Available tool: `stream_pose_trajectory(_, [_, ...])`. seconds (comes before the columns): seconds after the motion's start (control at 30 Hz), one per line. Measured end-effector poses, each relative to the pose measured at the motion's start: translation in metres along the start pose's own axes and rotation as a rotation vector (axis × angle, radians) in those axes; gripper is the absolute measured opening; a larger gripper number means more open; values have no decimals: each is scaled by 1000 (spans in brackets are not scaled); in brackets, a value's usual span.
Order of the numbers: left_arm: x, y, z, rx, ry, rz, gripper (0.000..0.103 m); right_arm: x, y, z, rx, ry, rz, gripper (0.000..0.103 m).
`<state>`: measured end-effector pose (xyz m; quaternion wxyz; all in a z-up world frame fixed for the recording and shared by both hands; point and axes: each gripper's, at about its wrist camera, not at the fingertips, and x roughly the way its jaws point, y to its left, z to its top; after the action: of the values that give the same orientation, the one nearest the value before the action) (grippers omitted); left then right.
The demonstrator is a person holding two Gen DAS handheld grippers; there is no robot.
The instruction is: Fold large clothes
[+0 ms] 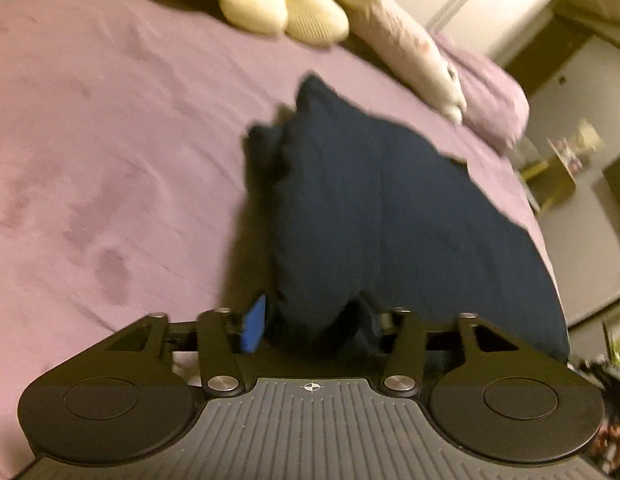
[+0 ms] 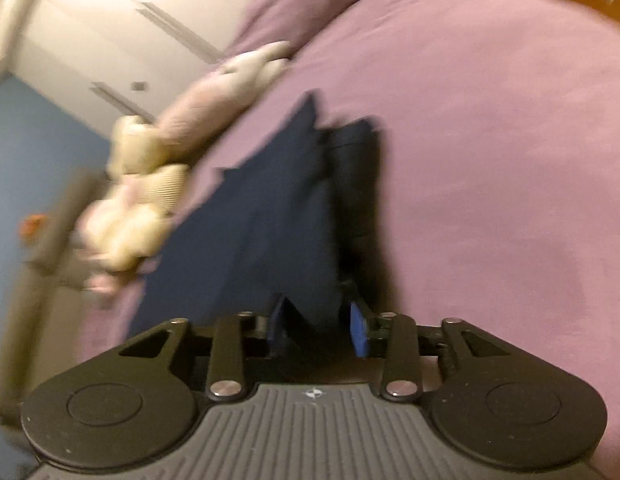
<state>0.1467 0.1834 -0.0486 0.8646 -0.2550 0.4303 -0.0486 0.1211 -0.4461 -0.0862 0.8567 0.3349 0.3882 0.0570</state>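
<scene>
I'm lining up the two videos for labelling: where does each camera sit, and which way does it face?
Left wrist: on the left gripper, looking along its fingers over the navy garment they pinch, toward cream plush toys.
Right wrist: on the right gripper, fingers pinching the same garment, facing a white wardrobe.
Shared: garment, purple bedsheet, plush toys.

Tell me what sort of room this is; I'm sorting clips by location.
Most likely a bedroom. The dark garment lies on a bed with a purple sheet, soft toys and a purple pillow sit along its far edge, and pale wardrobe doors stand behind it.
</scene>
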Motion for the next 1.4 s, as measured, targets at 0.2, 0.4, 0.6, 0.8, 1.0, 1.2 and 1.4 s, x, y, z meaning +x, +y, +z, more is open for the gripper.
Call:
stream_pose_trajectory(0.2, [13, -64, 27, 177, -158, 113, 87, -5, 59, 2, -229, -189, -146, 52])
stream_pose_trajectory(0.4, [105, -163, 45, 311, -224, 172, 95, 127, 170, -7, -460, -100, -12, 10])
stream_pose_trajectory(0.6, [199, -178, 48, 320, -192, 343, 96, 227, 217, -9, -590, -61, -92, 10])
stream_pose_trajectory(0.8, [206, -165, 40, 331, -218, 340, 100, 241, 196, -13, -589, -99, -67, 9])
stream_pose_trajectory(1.0, [208, -164, 43, 328, -221, 337, 101, 238, 194, -15, -584, -97, -66, 9])
stream_pose_trajectory(1.2, [206, -164, 45, 323, -219, 326, 101, 236, 198, -9, -575, -93, -90, 9])
stream_pose_trajectory(1.4, [207, -161, 52, 329, -217, 325, 102, 237, 189, 16, -601, -136, -208, 8])
